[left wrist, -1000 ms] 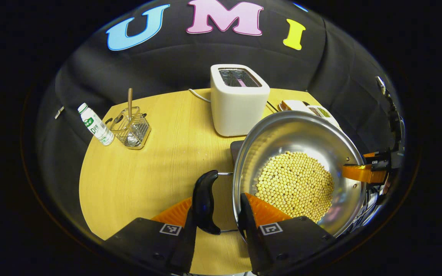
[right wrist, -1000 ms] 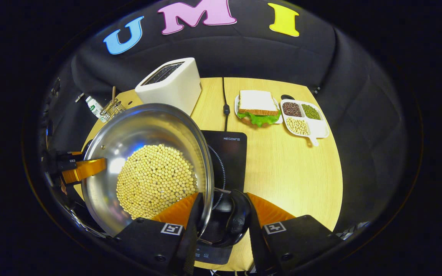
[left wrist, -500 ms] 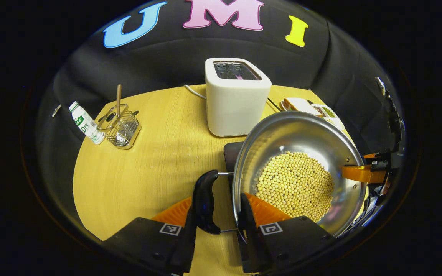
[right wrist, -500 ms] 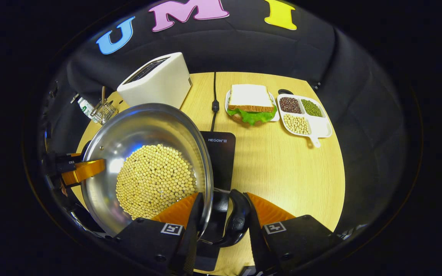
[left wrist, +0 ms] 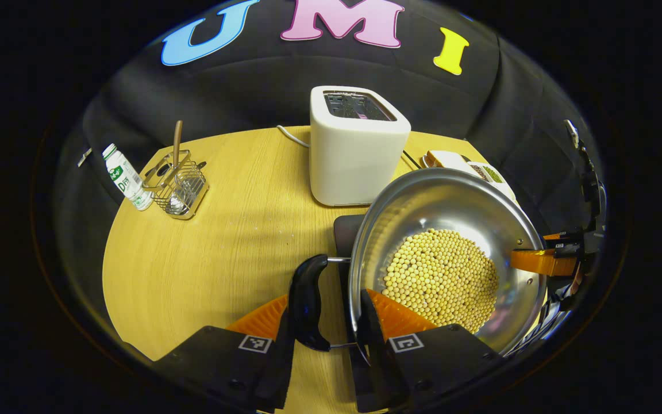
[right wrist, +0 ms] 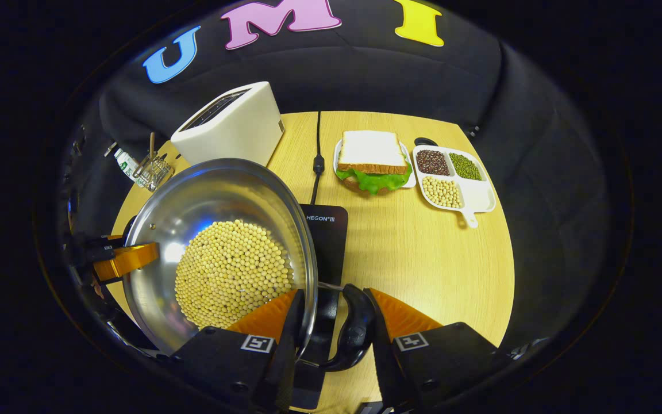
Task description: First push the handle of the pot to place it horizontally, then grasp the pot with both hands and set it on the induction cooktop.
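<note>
Since earlier, both grippers have carried the steel pot [right wrist: 222, 253] forward; each grips a handle, the induction cooktop [right wrist: 325, 230] directly beneath.

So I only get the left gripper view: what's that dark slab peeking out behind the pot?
Observer: A black cooktop; in the right gripper view the pot covers its left side.
Operator: Is anything holding the pot's far handle?
Observer: Yes, the right gripper: one finger inside the rim, the other outside the black handle.
Operator: And past the toaster?
Observer: A sandwich beside a divided dish with three kinds of beans.
</note>
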Demonstrator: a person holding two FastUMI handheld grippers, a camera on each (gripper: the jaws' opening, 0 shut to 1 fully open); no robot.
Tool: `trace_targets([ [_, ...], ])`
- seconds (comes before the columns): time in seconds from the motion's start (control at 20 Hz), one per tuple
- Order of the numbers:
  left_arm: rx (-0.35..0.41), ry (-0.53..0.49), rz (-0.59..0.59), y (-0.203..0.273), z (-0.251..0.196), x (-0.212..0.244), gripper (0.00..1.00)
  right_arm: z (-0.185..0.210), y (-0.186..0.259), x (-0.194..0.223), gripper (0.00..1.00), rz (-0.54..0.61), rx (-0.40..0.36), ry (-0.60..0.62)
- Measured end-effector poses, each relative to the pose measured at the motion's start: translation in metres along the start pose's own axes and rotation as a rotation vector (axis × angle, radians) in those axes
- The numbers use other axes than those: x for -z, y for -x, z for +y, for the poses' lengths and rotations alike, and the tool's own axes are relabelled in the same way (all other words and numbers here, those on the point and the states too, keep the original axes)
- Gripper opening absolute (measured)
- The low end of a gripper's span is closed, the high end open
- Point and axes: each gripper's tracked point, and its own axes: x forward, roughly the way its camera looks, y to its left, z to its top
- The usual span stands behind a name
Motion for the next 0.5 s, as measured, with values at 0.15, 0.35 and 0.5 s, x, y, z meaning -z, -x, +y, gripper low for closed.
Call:
trace_targets([
  [0.15,0.003,-0.001,0.001,-0.0003,0.0008,0.0000,0.61,-0.0001,-0.0005,0.0000,0.61,-0.001,0.001,-0.011],
  [0.35,0.005,-0.005,0.001,-0.0009,0.0004,0.0003,0.65,-0.0003,-0.0013,-0.0001,0.64,-0.008,0.011,-0.015],
  [0.5,0.014,-0.012,0.005,-0.0018,-0.0027,0.0016,0.70,-0.0017,-0.0001,0.0017,0.69,-0.007,0.023,0.000],
])
